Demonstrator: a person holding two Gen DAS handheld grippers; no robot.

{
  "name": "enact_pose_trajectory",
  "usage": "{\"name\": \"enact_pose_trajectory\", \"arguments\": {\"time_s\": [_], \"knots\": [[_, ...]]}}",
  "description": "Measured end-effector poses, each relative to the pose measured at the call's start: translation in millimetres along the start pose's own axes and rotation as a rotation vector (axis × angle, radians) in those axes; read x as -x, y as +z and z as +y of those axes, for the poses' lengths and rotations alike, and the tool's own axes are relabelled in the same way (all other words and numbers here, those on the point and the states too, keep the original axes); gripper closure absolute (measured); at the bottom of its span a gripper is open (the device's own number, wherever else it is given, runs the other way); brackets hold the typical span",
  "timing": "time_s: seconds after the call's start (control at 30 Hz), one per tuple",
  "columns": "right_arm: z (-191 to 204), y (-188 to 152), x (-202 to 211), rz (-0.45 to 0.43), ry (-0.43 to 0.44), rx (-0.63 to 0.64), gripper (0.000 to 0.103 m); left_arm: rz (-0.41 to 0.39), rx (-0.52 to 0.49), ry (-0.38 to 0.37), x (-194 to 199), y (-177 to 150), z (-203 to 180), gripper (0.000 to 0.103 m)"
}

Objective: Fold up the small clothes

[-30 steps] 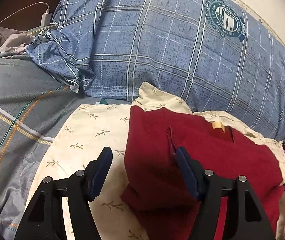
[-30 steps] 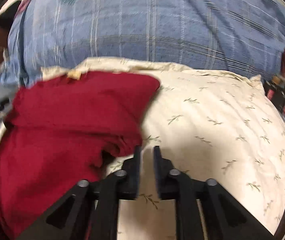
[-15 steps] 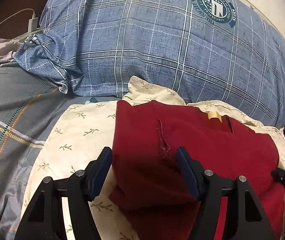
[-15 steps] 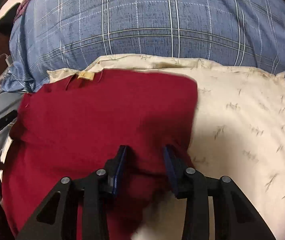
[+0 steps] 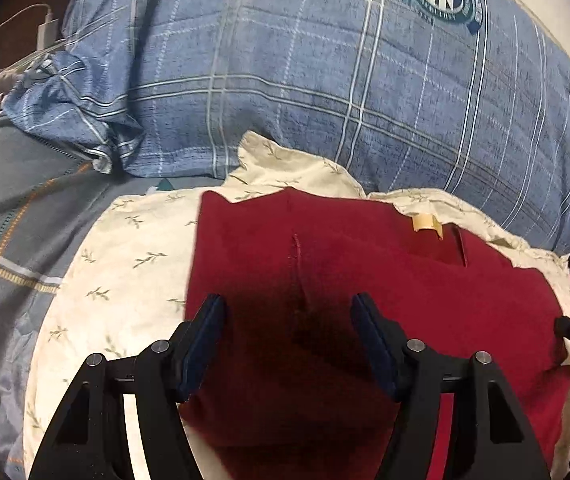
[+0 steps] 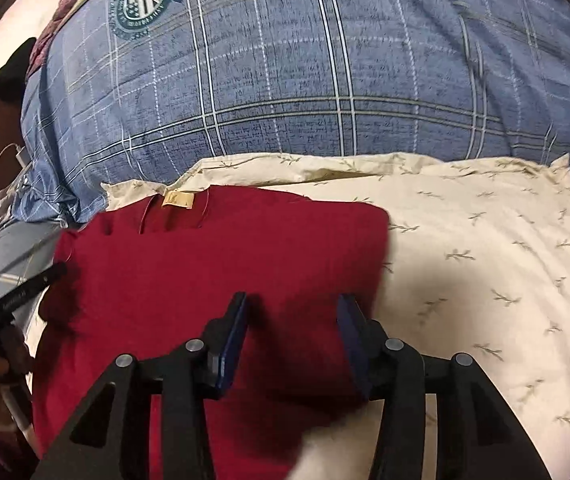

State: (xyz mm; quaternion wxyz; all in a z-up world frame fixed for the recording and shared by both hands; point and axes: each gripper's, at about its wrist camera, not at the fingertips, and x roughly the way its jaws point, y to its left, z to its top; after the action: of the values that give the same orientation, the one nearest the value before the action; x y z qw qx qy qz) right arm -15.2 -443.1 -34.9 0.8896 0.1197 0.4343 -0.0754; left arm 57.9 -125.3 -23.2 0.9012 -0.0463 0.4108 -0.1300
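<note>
Two fisheye views, each looking forward and steeply down along a hand-held tool, close over a bed. The left view sits over the left part of a red garment (image 5: 365,280); the right view over its right edge. Both share the garment, cream pillow (image 6: 485,260) and blue plaid pillow (image 5: 305,80) behind.

Warm, dim indoor lighting. Strong fisheye curvature with dark corners. Each claw casts a soft shadow on the garment (image 5: 365,280). Near fabric edges appear slightly blurred.
</note>
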Motion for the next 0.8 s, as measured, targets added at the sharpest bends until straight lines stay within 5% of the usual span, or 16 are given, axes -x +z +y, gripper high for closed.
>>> {"name": "enact_pose_trajectory", "arguments": {"time_s": [0.07, 0.23, 0.5, 0.67, 0.8], "knots": [[-0.7, -1.3, -3.2, 0.001, 0.003, -0.016, 0.055, -0.003, -0.019, -0.003, -5.2, 4.1, -7.0, 0.061], [-2.2, 2.8, 3.1, -0.018, 0.004, -0.019, 0.054, -0.03, -0.098, 0.019, -4.3, 8.5, -22.6, 0.096], [-1.0, 10.8, 5.7, -0.045, 0.021, -0.007, 0.049, -0.043, -0.04, -0.031, 27.8, -2.0, 1.8, 0.1], [-1.4, 10.5, -38.5, 0.074, -0.045, 0.035, 0.046, 0.007, 0.015, 0.005, 16.4, -12.1, 12.3, 0.1], [-0.2, 7.4, -15.2, 0.065, -0.041, 0.047, 0.045, 0.037, 0.035, -0.002, 15.2, -14.1, 12.4, 0.095]]}}
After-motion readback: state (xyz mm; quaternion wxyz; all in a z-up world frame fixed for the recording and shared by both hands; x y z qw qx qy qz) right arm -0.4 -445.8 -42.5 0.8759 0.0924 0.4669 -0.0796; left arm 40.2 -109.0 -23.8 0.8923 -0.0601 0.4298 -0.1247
